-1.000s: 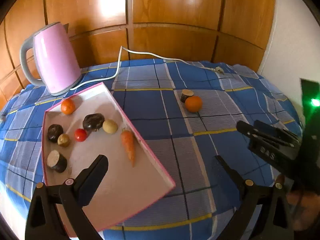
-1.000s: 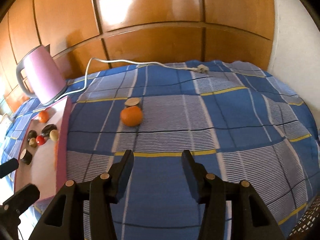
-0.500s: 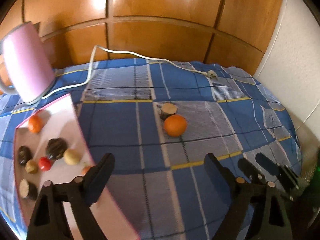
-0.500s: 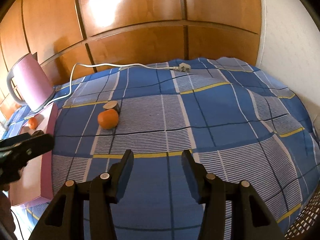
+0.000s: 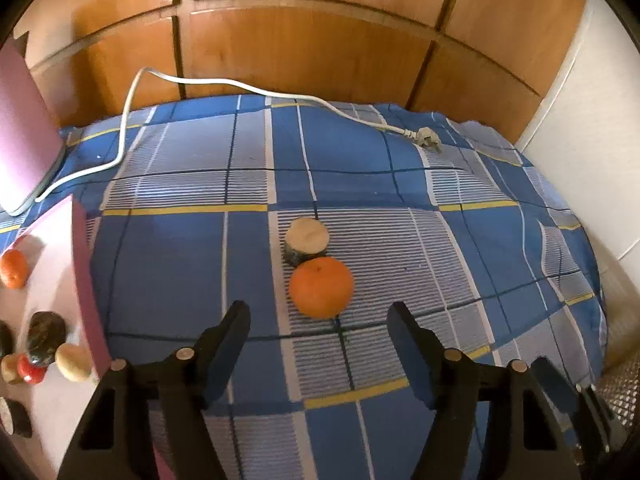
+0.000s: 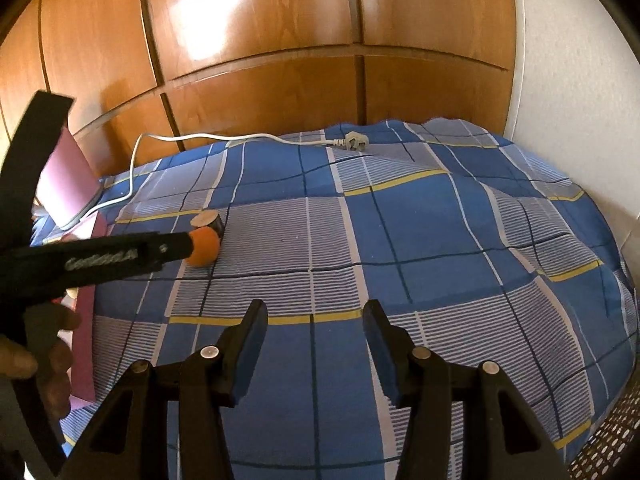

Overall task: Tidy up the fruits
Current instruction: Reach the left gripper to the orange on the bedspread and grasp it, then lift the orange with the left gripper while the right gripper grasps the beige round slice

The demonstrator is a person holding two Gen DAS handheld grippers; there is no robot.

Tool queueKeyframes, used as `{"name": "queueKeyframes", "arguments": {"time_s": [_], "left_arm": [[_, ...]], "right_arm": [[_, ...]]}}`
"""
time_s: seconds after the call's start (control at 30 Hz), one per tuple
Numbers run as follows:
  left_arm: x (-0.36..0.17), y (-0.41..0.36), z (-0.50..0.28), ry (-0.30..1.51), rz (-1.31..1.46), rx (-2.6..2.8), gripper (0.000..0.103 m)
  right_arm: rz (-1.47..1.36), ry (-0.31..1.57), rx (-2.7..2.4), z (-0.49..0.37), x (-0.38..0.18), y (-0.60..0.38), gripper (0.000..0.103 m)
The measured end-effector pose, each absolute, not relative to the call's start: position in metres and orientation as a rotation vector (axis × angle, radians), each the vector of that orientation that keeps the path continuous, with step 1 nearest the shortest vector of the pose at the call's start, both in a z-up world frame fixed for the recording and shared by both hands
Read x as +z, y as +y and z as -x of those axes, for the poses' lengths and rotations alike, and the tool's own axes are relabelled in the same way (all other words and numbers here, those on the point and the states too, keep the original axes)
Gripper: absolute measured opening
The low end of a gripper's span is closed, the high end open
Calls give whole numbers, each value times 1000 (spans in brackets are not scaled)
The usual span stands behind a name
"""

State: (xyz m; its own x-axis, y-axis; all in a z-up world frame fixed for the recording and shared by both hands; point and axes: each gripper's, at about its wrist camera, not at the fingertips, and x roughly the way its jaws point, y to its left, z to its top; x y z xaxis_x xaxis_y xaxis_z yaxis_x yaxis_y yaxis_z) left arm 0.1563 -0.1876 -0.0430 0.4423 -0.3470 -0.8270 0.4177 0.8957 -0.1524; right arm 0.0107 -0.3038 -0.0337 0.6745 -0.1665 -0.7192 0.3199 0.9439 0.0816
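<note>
We take the orange (image 5: 321, 288) as our landmark. It sits on the blue checked cloth (image 5: 460, 184), loose and outside the pink tray (image 5: 86, 280), which lies well off to its left. Touching it on the far side is a short cut piece with a pale top and dark skin (image 5: 307, 240); we cannot tell what fruit it is.

The relation that matters: in the left wrist view the orange lies straight ahead of the left gripper (image 5: 320, 344), centred in the gap between the two fingers and just beyond their tips. Those fingers are spread wide, wider than the fruit, with nothing between them. The orange is round, so we see no long axis to line up with; only the approach line counts, and it looks already set.

In the right wrist view the left gripper's finger (image 6: 108, 258) reaches in from the left and partly covers the orange (image 6: 204, 252). The right gripper (image 6: 314, 328) is also spread and empty, and the orange is well apart from it, off to its left. So we judge the left hand much the nearer and the natural one to take it.

Our likely next move is a short push forward and then a squeeze. The risk we see is the cut piece behind the orange: going too deep could shove it. Beyond the orange, a white cord with its plug (image 5: 426, 136) trails over the cloth, and the pink kettle (image 5: 20, 152) stands beyond the tray.
</note>
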Motion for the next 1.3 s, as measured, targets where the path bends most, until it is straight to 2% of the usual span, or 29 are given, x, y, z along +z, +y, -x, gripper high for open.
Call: {"name": "queueKeyframes", "arguments": {"time_s": [0.2, 0.27, 0.5, 1.3], "left_arm": [[-66, -201, -172, 1063, -79, -446, 60], [-72, -203, -175, 1079, -76, -447, 39], [-71, -187, -165, 1062, -35, -465, 37], [-28, -101, -59, 935, 18, -517, 38]], "right_arm": [[-222, 807, -270, -12, -40, -307, 50], [-222, 810, -268, -12, -41, -307, 50], [-218, 822, -270, -13, -46, -309, 50], [-207, 924, -211, -28, -60, -291, 50]]}}
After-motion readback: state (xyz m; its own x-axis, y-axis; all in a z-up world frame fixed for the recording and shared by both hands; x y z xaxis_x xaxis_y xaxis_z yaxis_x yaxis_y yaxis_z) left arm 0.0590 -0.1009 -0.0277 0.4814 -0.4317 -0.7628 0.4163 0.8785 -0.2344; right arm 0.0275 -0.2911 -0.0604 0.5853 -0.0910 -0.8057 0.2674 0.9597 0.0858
